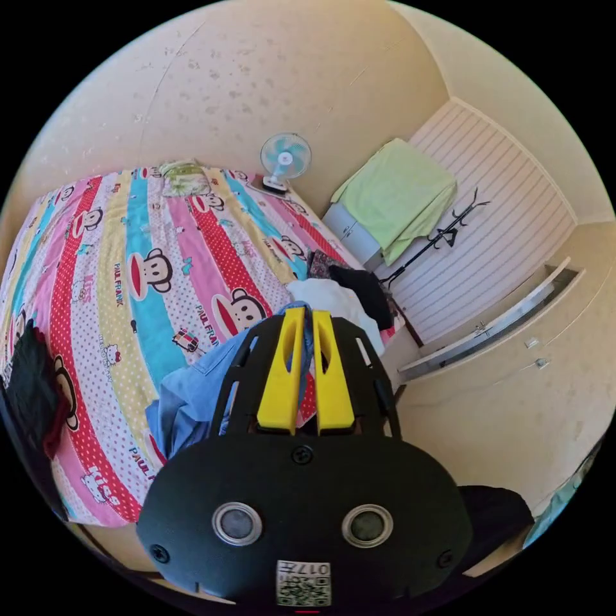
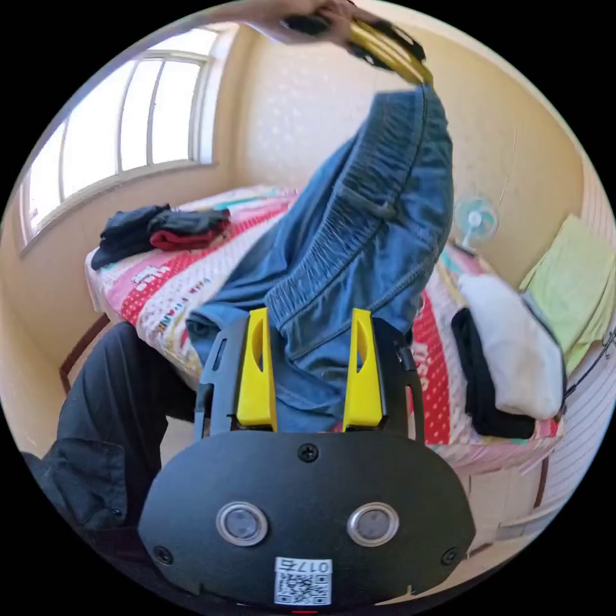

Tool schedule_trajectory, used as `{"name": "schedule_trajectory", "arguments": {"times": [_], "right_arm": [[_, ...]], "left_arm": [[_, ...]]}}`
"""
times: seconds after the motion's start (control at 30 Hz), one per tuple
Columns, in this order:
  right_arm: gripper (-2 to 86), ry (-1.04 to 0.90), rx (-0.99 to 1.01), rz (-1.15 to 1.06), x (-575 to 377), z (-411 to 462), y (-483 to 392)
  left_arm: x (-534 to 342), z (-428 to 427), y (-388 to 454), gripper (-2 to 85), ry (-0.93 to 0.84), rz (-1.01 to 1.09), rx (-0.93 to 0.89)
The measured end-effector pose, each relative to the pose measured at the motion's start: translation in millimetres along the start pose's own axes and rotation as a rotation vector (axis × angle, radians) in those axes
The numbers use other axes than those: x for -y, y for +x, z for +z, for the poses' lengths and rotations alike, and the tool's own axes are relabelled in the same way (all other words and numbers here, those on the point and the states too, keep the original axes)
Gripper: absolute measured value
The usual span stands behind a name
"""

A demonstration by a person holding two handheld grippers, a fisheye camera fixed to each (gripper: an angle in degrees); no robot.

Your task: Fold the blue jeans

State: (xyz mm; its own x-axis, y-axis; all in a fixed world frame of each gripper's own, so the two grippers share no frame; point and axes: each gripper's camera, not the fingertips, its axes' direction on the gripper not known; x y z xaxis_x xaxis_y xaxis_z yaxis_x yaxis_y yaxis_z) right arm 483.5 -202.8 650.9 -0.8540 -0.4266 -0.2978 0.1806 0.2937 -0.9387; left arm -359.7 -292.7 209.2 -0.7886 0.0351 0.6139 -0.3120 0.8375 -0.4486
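The blue jeans [image 2: 372,218] hang by their elastic waistband from my left gripper [image 2: 391,51], which a hand holds high at the top of the right gripper view. In the left gripper view that gripper [image 1: 308,314] has its yellow jaws pressed together on a strip of denim, and the rest of the jeans [image 1: 186,398] droops onto the bed [image 1: 128,256]. My right gripper [image 2: 311,314] is open, one jaw on either side of a lower fold of the jeans, not pressing on it.
The bed has a striped cartoon sheet [image 2: 154,282]. White and black clothes [image 2: 507,346] are piled at its corner, dark and red clothes [image 2: 160,231] near the window side. A fan [image 1: 285,157], a green-draped cabinet [image 1: 398,192] and a coat rack [image 1: 443,237] stand beyond. A person's dark trouser leg [image 2: 109,410] is beside the bed.
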Motion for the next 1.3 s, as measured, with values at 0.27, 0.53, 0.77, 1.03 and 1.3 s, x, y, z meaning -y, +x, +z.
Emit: {"name": "schedule_trajectory", "arguments": {"times": [0.27, 0.53, 0.77, 1.03, 1.3], "right_arm": [[16.5, -0.029, 0.283, 0.211, 9.6, 8.7, 85.4], [14.9, -0.215, 0.169, -0.059, 81.8, 57.9, 65.9], [3.2, 0.008, 0.319, 0.168, 87.8, -6.4, 167.2], [2.2, 0.134, 0.269, 0.992, -20.8, -25.9, 308.3], [2.5, 0.098, 0.209, 1.010, -30.2, -29.1, 310.6]], "left_arm": [[-44.2, 81.9, -154.4, 7.3, -0.070, -0.219, -0.013], [-31.4, 150.9, -207.9, 7.9, -0.189, -0.253, 0.014], [23.0, 206.9, -191.0, 8.0, -0.258, -0.060, 0.041], [59.0, 273.3, -181.0, 9.7, -0.320, 0.105, 0.119], [81.2, 290.4, -215.0, 10.0, -0.305, 0.085, 0.218]]}}
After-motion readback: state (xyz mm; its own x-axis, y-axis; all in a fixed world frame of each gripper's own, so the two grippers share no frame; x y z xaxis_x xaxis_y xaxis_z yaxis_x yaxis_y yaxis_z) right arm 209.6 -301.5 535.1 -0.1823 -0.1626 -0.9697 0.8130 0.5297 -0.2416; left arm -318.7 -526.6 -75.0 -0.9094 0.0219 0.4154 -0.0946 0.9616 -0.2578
